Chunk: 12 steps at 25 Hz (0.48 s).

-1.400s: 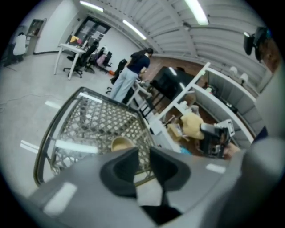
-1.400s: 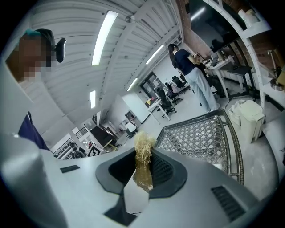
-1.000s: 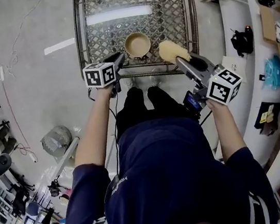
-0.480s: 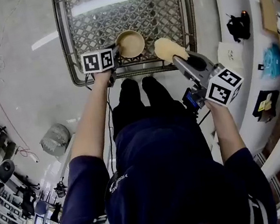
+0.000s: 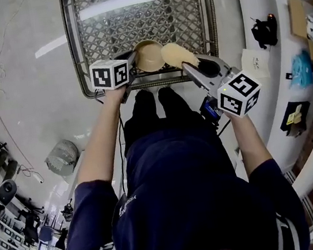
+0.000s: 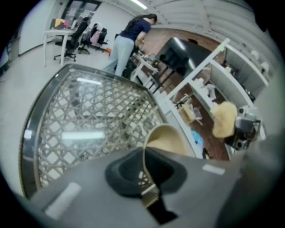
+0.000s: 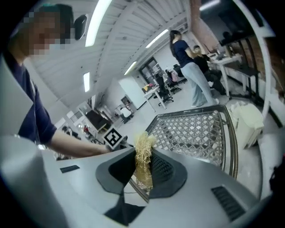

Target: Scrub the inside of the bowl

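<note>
Lighting bright, even; source overhead ceiling strips [image 7: 97, 22]. Strip reflection glared white across mesh bench [image 5: 186, 12] and streaked glossy floor [image 5: 22, 83]. Shadows soft, faint. Head view sharp at centre, curved at edges. Both gripper views fisheye, corners vignetted black. Left claw [image 6: 145, 173] foreground blurred, whole view soft. Right claw [image 7: 143, 171] body out of focus, background clearer.

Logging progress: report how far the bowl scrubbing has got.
Done: left gripper clamps the bowl by its rim, right gripper grips the yellow scrubber. In hand: scrubber is near the bowl's edge, not inside. Left: the whole inside scrub.
</note>
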Motion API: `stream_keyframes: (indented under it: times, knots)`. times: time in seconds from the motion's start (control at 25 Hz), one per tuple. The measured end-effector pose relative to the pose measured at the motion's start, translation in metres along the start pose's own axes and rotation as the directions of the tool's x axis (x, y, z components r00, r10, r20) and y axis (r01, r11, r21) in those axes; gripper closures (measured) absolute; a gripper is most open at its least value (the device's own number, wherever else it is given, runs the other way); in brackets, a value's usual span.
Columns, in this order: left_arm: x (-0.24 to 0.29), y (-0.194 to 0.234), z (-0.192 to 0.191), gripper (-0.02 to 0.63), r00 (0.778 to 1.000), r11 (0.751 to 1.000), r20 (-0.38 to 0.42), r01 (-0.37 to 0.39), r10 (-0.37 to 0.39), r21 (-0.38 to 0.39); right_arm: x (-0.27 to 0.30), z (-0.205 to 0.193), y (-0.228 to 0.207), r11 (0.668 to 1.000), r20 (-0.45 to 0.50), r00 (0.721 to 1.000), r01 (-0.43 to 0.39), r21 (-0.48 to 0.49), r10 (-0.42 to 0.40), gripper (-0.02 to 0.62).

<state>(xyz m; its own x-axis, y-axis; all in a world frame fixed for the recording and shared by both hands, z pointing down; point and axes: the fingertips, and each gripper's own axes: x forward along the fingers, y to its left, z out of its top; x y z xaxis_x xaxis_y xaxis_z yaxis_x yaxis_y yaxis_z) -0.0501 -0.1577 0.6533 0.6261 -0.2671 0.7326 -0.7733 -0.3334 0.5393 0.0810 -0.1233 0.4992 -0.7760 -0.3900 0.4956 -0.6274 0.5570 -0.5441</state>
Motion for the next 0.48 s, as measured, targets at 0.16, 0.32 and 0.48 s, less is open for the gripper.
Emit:
stream_keyframes:
  times: [0.16,0.32,0.48]
  knots:
    - [-0.030,-0.028,0.024,0.598,1.000,0.995,0.023,0.008,-0.010,0.102,0.024,0.002,0.025,0.920,-0.126,0.988,0.032,-0.390,-0.088,0.525]
    - [-0.059,-0.050,0.041,0.598,0.999,0.983,0.037,-0.002,-0.005,0.185,0.045,0.005,0.053,0.659,-0.180,0.954,0.024,-0.752,-0.241,0.525]
    - [-0.083,-0.063,0.050,0.598,0.999,0.970,0.040,-0.010,0.000,0.241,0.060,0.013,0.065,0.285,-0.110,0.908,0.011,-0.959,-0.405,0.525]
